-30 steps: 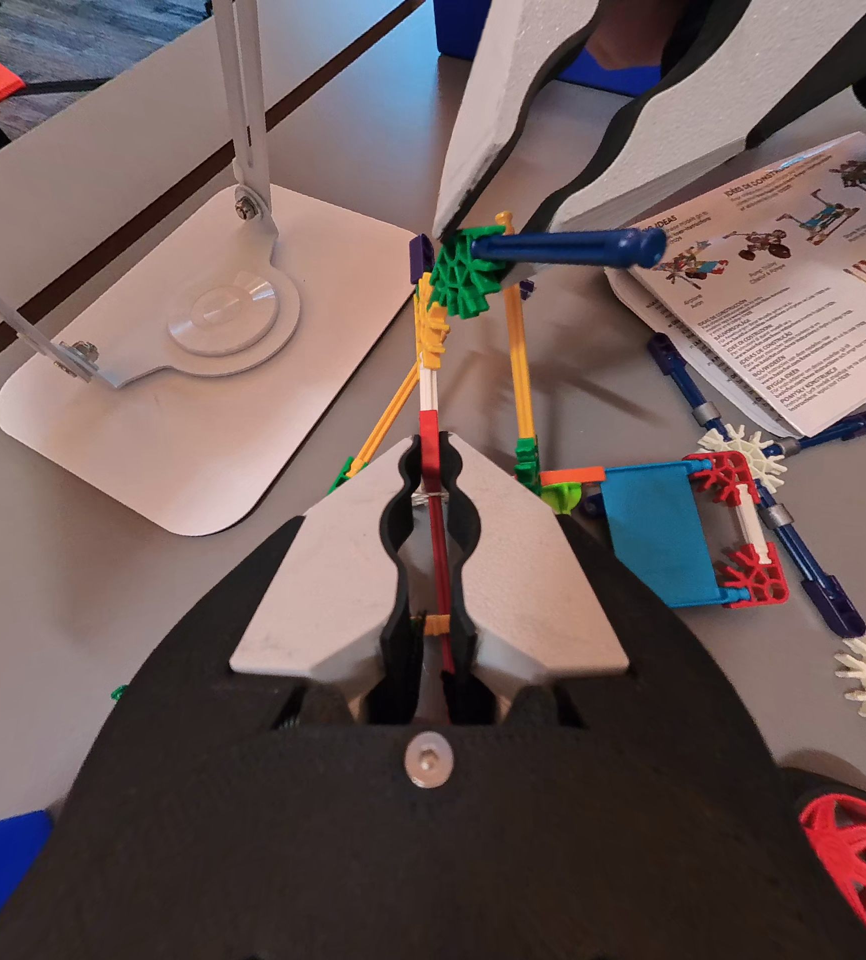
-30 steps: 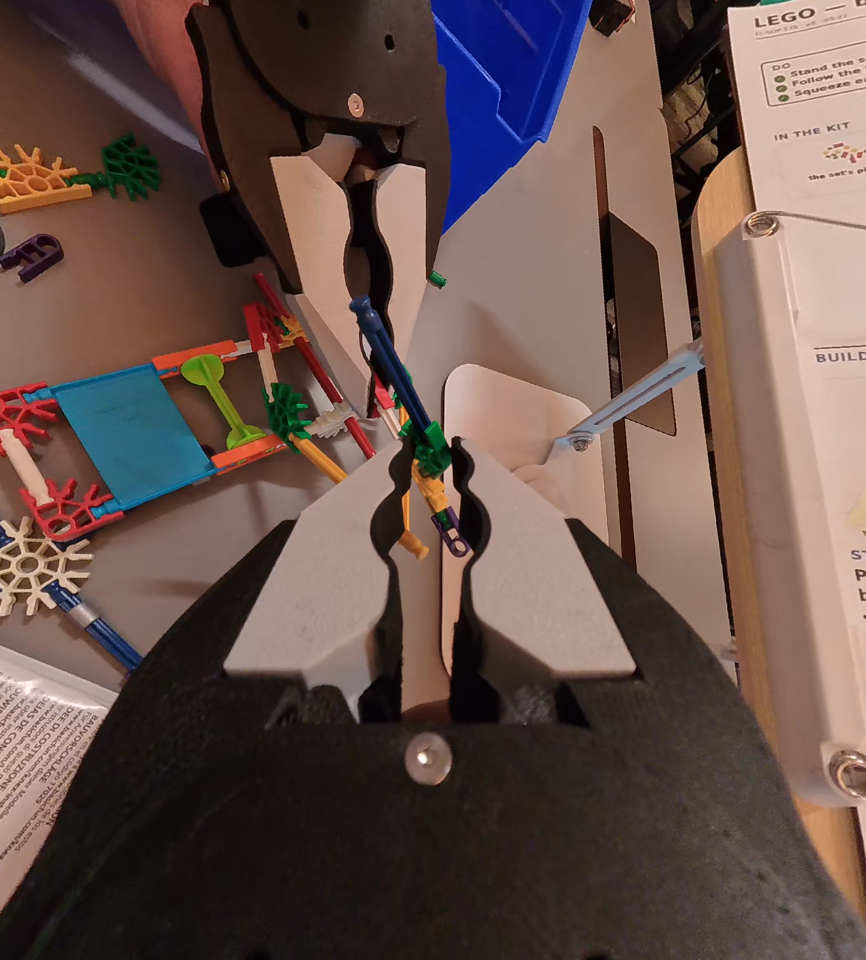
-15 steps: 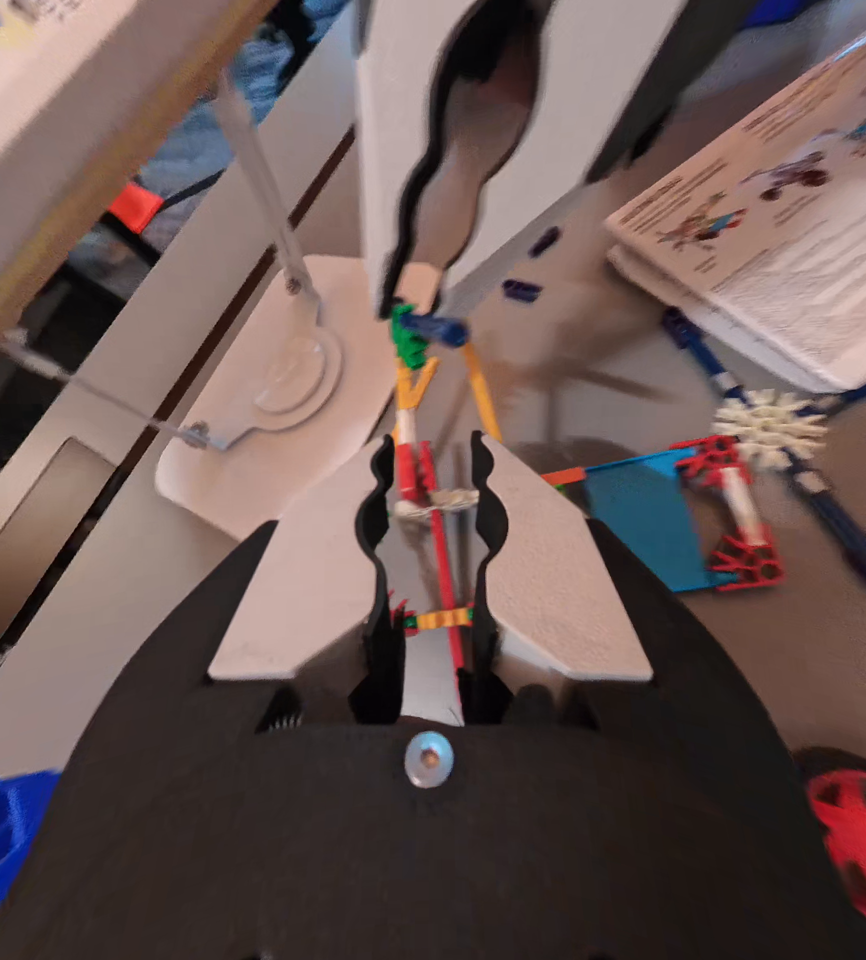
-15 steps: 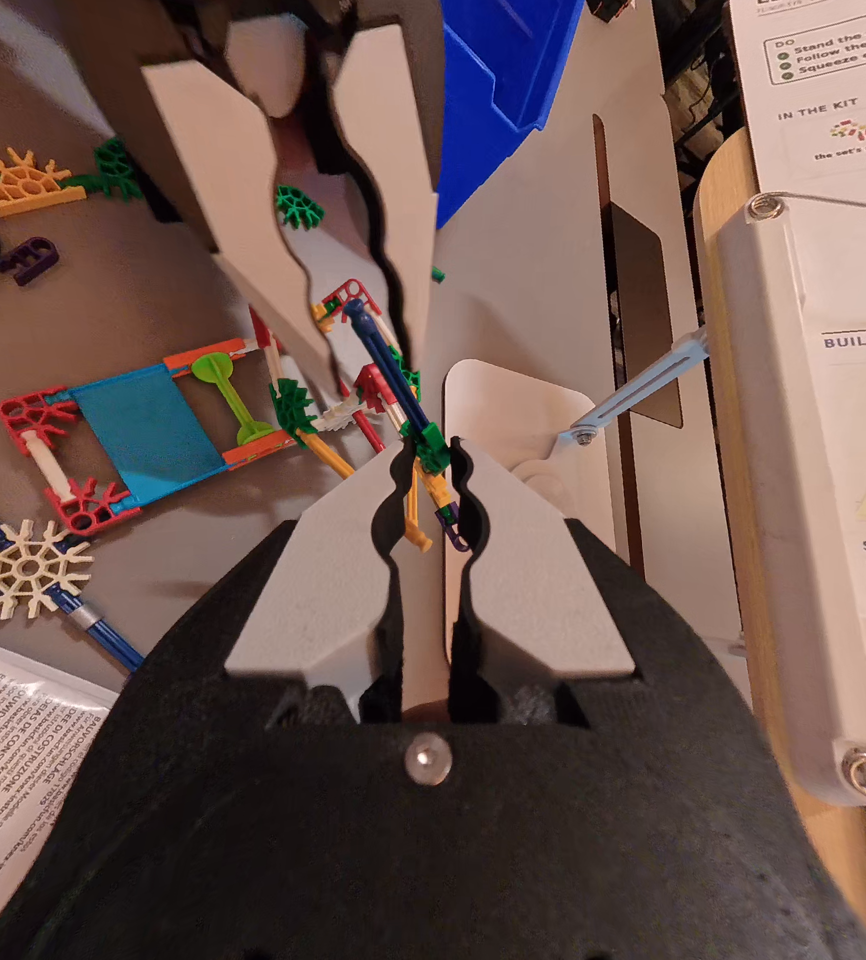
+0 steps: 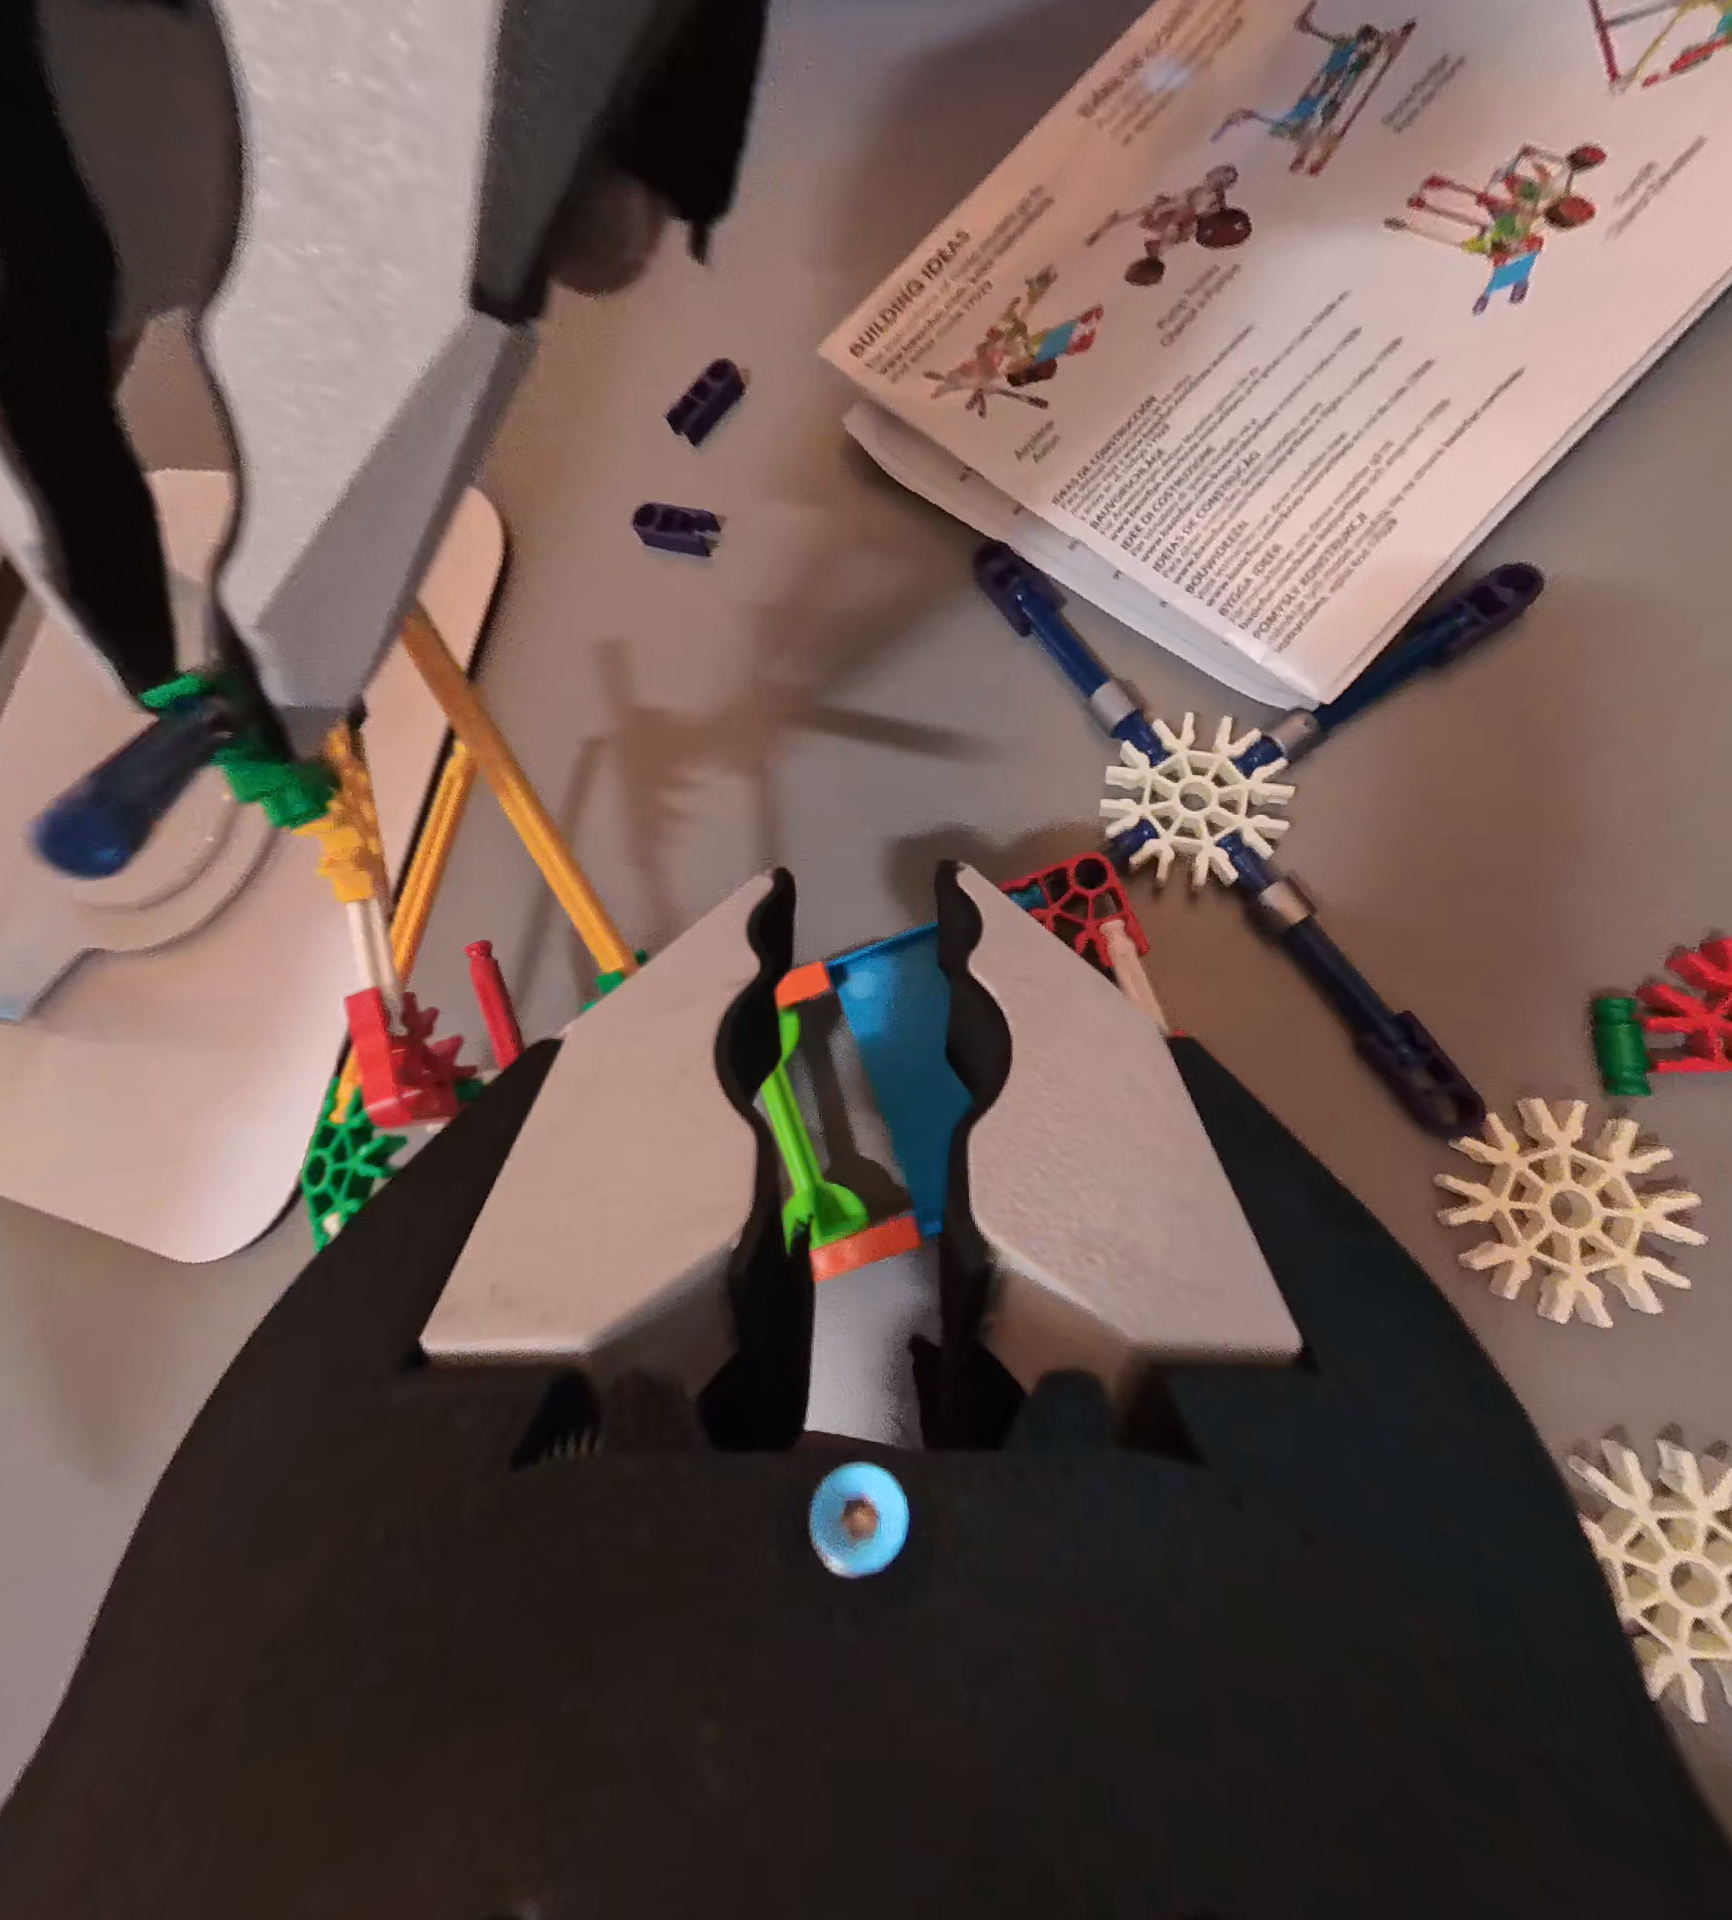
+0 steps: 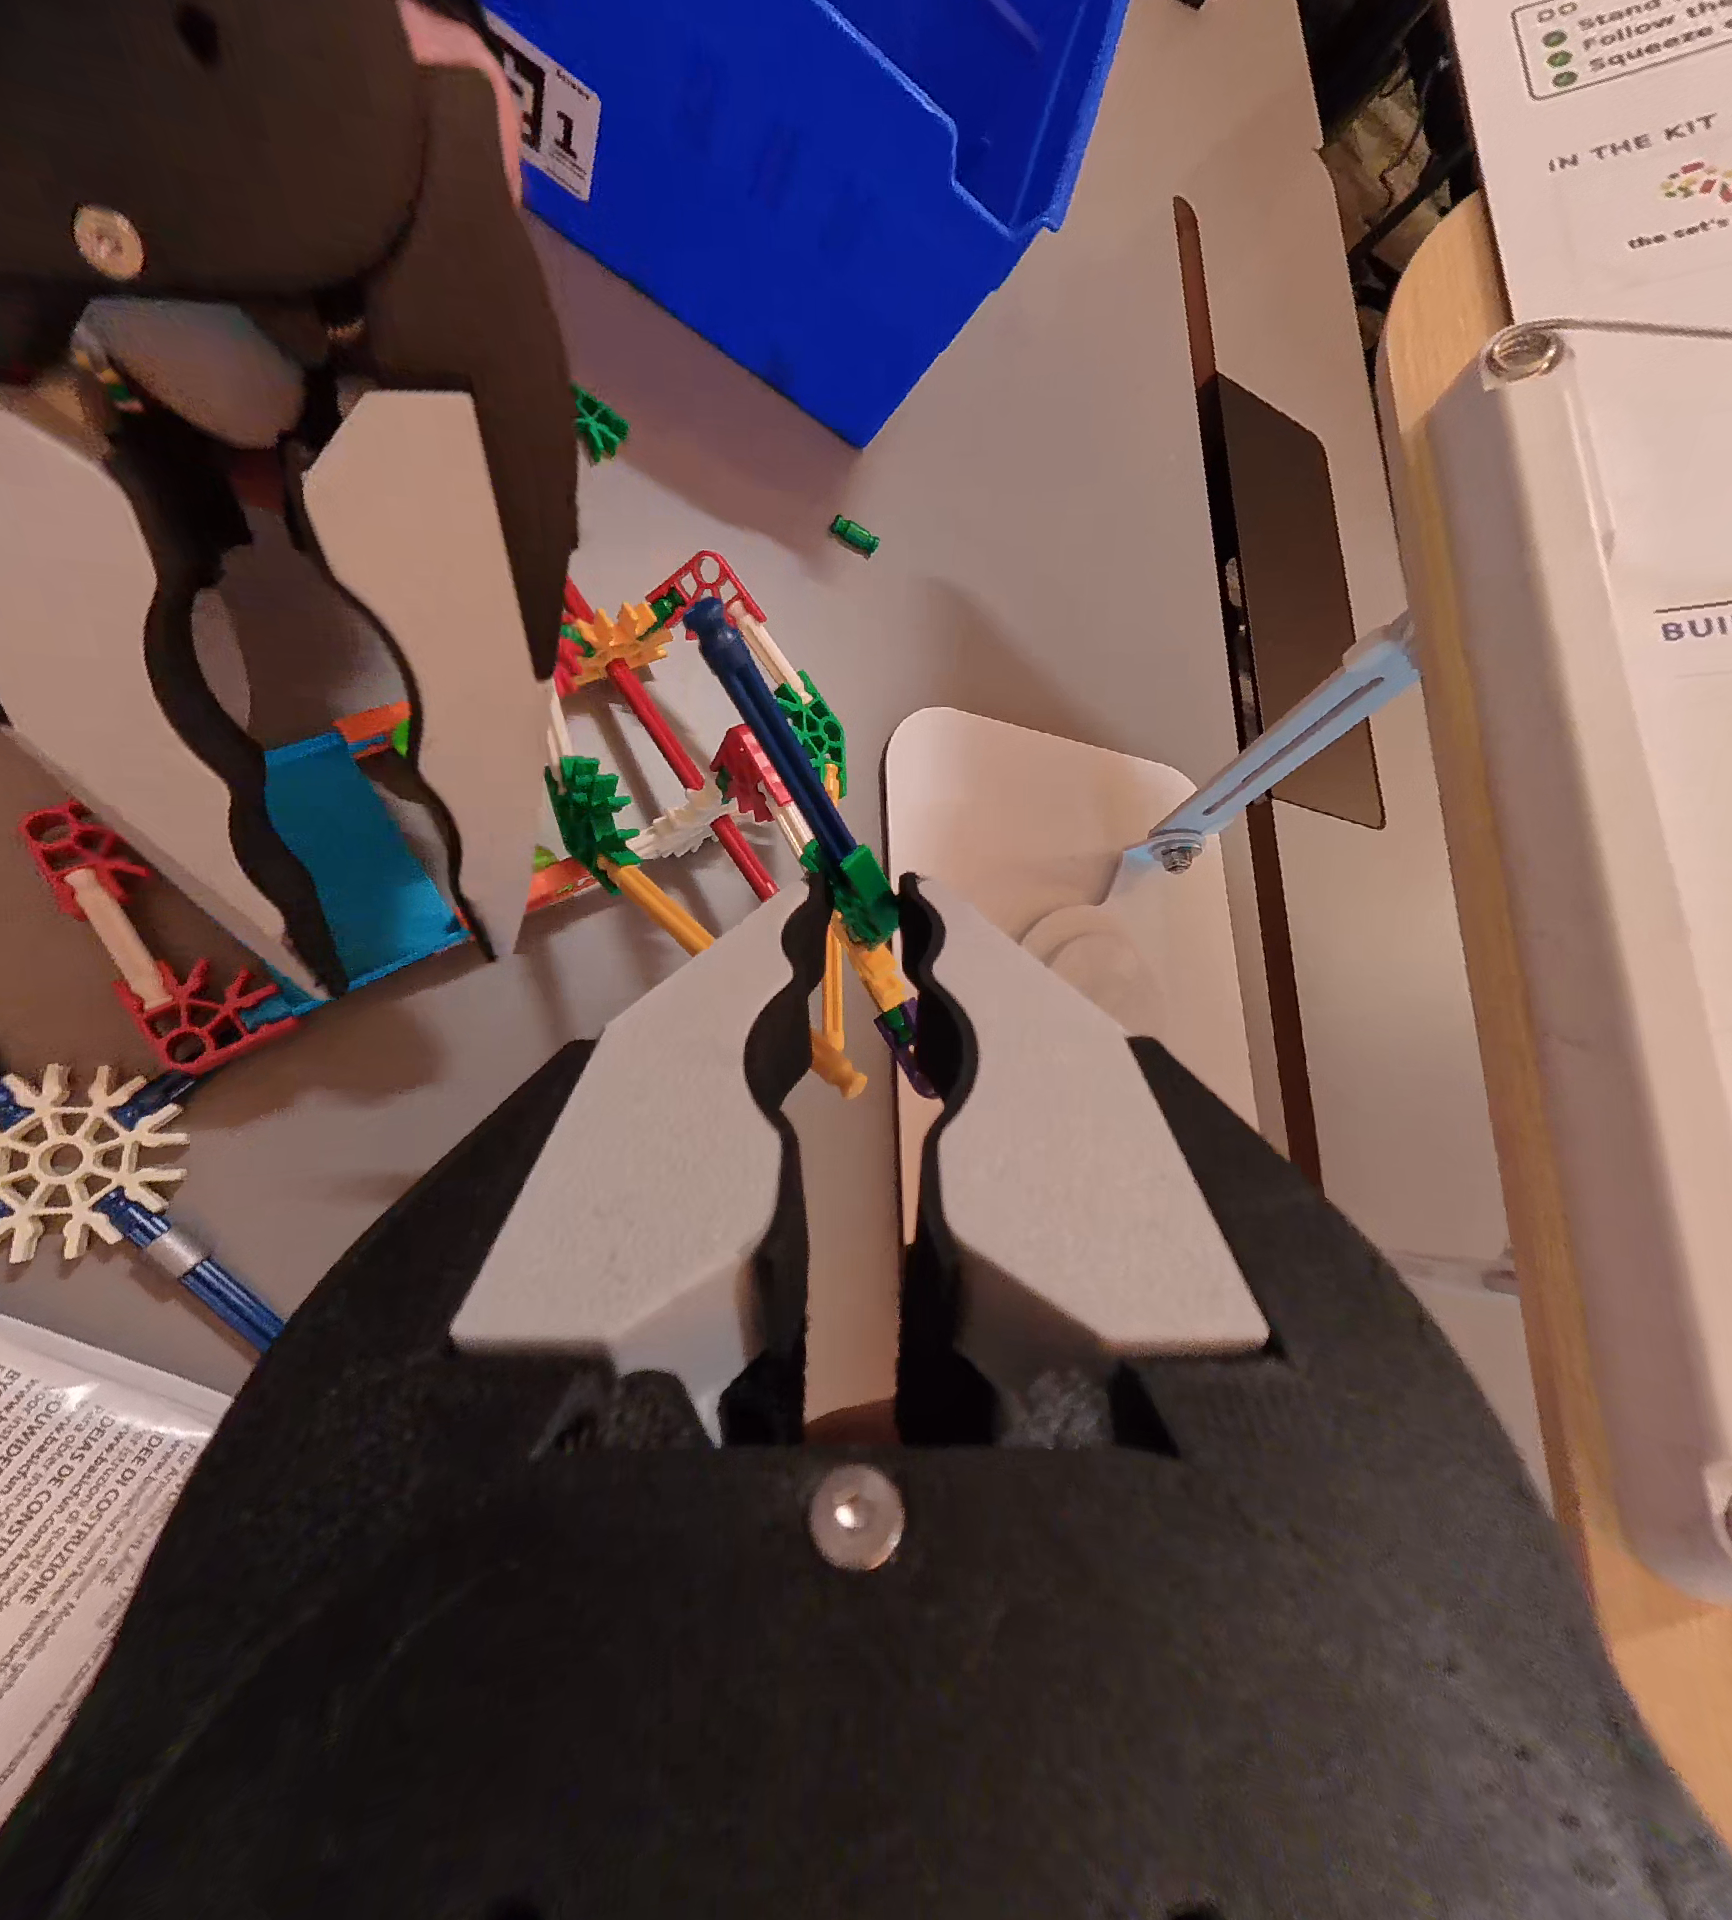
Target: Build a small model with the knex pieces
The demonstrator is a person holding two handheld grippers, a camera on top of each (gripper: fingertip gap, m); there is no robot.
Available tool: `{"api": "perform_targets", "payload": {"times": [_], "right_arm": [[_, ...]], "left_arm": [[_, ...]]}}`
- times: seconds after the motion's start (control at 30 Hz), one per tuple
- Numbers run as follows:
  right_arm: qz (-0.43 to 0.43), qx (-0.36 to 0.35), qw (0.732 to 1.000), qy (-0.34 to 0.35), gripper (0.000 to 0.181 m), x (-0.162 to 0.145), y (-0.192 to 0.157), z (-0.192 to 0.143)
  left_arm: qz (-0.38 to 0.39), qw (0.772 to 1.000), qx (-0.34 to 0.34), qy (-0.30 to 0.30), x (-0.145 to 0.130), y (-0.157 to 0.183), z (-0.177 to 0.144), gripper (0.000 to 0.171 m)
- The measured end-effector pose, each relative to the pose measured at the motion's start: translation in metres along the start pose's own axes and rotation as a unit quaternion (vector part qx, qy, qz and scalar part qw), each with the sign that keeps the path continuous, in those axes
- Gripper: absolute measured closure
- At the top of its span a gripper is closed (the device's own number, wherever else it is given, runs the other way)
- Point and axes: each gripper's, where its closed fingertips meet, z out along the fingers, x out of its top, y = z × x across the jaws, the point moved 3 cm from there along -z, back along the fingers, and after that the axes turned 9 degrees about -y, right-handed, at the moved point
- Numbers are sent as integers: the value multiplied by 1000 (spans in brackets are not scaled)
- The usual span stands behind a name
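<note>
The left gripper (image 5: 862,883) has let go: a second ago its jaws were clamped on the red rod of the rod-and-connector model (image 6: 696,727), and now they stand open with nothing between them, hovering over the blue panel (image 5: 893,1039) and the lime-green rod (image 5: 800,1122) at the model's near right end. The right gripper (image 6: 857,883) has not changed; its jaws are closed on the green connector (image 6: 867,883) at the model's raised tip, where the dark blue rod (image 6: 768,727) sticks out. So that end is now held by the right gripper alone, while the panel end looks to lie on the grey surface (image 5: 1568,779).

The model is a tilted frame of yellow, red and white rods, leaning beside the white base plate (image 5: 114,1039) on the left. Loose white snowflake connectors (image 5: 1568,1210) and an open booklet (image 5: 1257,364) lie to the right
</note>
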Motion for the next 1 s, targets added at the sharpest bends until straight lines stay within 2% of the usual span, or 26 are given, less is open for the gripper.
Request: {"api": "perform_targets", "payload": {"times": [0.2, 0.63, 1.0], "right_arm": [[12, 7, 1000, 4, 171, 0, 1, 0], [32, 15, 999, 4, 172, -3, 4, 0], [80, 38, 996, 0, 173, -9, 7, 3]], "left_arm": [[21, 999, -9, -29, -8, 8, 12, 150], [25, 998, -34, -46, -15, 14, 14, 166], [35, 997, -26, -65, -26, 10, 13, 162]]}}
